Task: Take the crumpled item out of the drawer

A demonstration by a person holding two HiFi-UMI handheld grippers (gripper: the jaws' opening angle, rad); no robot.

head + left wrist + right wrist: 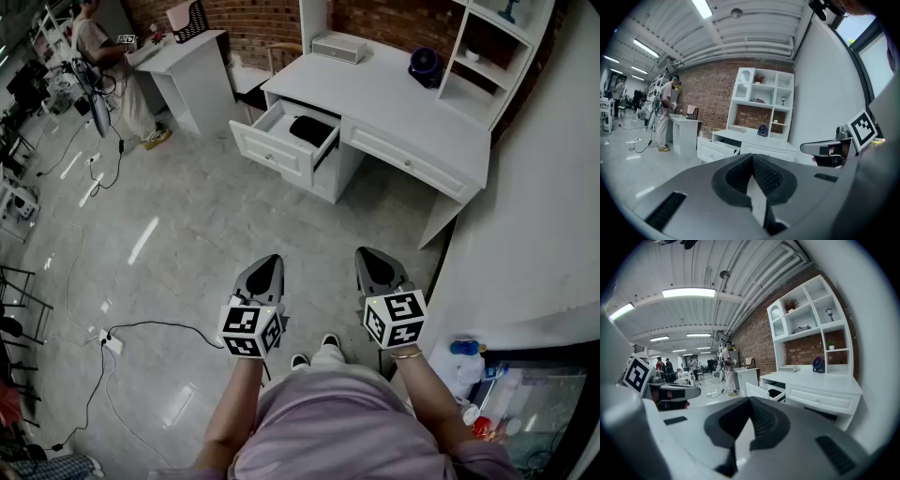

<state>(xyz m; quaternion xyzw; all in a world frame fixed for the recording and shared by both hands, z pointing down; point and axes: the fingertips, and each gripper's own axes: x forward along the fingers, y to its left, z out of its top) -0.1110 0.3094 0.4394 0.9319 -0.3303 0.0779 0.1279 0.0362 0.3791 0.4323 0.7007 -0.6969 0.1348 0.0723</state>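
Note:
The white desk's (403,103) left drawer (281,141) stands pulled open, and a black crumpled item (312,129) lies inside it. Both grippers hang over the floor well short of the desk, side by side. My left gripper (267,267) is shut with nothing between its jaws, and so is my right gripper (373,258). In the right gripper view the open drawer (764,391) shows past the shut tips (750,401), with the dark item (774,392) in it. The left gripper view has its shut tips (752,157) below the distant drawer (712,147).
A blue fan (426,66) and a white box (338,47) sit on the desk, under a shelf unit (487,56). A person (108,66) stands by a small white table (187,66) at back left. Cables and a power strip (111,343) lie on the floor.

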